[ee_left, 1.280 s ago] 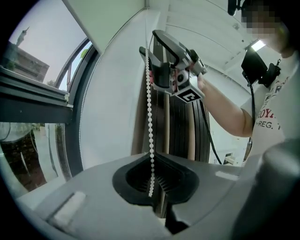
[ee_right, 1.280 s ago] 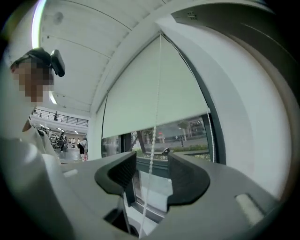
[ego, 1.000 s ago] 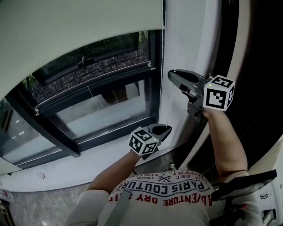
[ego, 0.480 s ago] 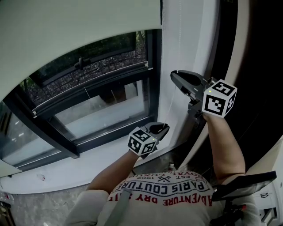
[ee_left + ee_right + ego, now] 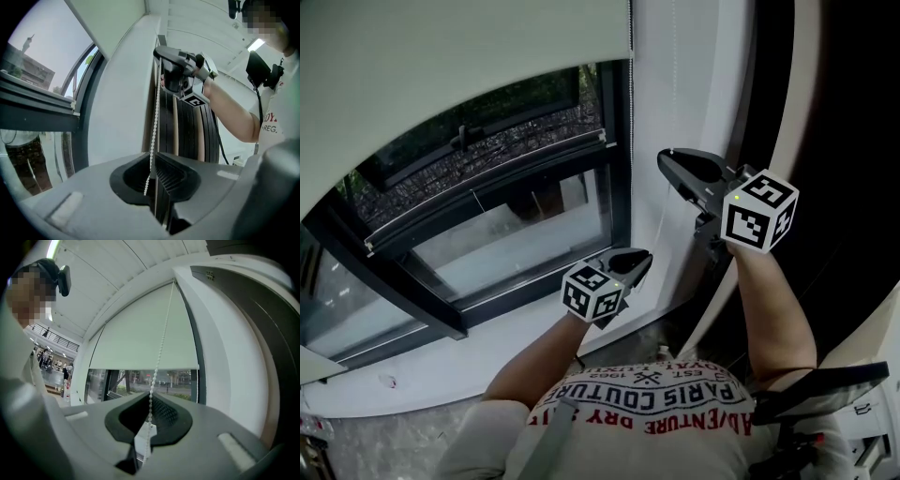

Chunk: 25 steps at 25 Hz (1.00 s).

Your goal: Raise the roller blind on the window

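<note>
The pale roller blind point(image 5: 441, 66) covers the top of the window; its lower edge shows in the right gripper view point(image 5: 145, 333). A white bead chain point(image 5: 161, 352) hangs down by the right side of the frame. My right gripper point(image 5: 675, 167) is held high, shut on the chain, which runs into its closed jaws point(image 5: 150, 401). Lower down, my left gripper point(image 5: 633, 261) has just been opening. The chain point(image 5: 153, 117) hangs loose in the narrow gap between its jaws point(image 5: 156, 161), and no pad presses on it. The right gripper point(image 5: 161, 52) shows above it.
The dark window frame point(image 5: 619, 141) stands left of the chain, with a white sill point(image 5: 441, 366) below. A white wall strip point(image 5: 694, 84) and a black ribbed column point(image 5: 197, 126) are on the right. The person's printed shirt point(image 5: 647, 403) fills the lower middle.
My left gripper has shifted a little left and up along the frame. The right gripper stays near the same spot, slightly lower.
</note>
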Motion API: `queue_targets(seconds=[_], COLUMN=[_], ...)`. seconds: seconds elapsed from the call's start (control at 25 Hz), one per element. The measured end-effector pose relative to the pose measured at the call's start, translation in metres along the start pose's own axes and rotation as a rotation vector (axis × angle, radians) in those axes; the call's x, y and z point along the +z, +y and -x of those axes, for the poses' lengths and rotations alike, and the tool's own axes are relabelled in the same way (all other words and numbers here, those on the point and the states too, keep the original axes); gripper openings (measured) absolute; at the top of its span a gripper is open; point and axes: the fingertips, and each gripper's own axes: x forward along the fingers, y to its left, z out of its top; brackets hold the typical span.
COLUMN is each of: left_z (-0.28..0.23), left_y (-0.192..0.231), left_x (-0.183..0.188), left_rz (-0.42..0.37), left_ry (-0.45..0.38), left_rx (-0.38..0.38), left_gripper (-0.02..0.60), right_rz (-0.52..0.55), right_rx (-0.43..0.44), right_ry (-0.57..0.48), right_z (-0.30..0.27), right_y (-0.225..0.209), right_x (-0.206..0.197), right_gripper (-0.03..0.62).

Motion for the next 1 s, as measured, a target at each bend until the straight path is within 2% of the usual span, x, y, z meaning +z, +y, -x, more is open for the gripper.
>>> queue_targets(seconds=[0.08, 0.24, 0.36, 0.52, 0.56, 0.6, 0.64, 0.88, 1.0], left_z=[0.002, -0.003, -0.010, -0.015, -0.016, -0.016, -0.017, -0.027, -0.033], left_y=[0.004, 0.006, 0.001, -0.010, -0.011, -0.012, -0.012, -0.018, -0.015], left_x=[0.019, 0.054, 0.081, 0.104, 0.107, 0.107, 0.108, 0.105, 0.103], left_rz=[-0.022, -0.093, -0.145, -0.176, -0.181, -0.185, -0.188, -0.185, -0.200], left_ry=[-0.030, -0.041, -0.063, -0.096, -0.100, -0.101, -0.100, -0.075, -0.049], left_rx=[-0.016, -0.052, -0.069, -0.098, -0.102, -0.101, -0.099, -0.143, -0.137], left_gripper=[0.040, 0.106, 0.121, 0.121, 0.118, 0.086, 0.009, 0.008, 0.006], right_rz=[-0.019, -0.018, -0.016, -0.027, -0.031, -0.032, -0.030, -0.010, 0.014], right_rx=[0.006, 0.017, 0.026, 0.031, 0.034, 0.035, 0.034, 0.010, -0.013], right_ry=[-0.001, 0.001, 0.002, -0.003, -0.007, -0.011, -0.012, -0.001, 0.010], right_z=[0.001, 0.001, 0.002, 0.002, 0.002, 0.002, 0.002, 0.005, 0.006], right_y=[-0.001, 0.003, 0.006, 0.008, 0.008, 0.008, 0.007, -0.003, -0.012], right_x=[0.000, 0.002, 0.003, 0.004, 0.004, 0.004, 0.004, 0.001, -0.004], right_gripper=[0.015, 0.015, 0.015, 0.015, 0.015, 0.015, 0.015, 0.015, 0.015])
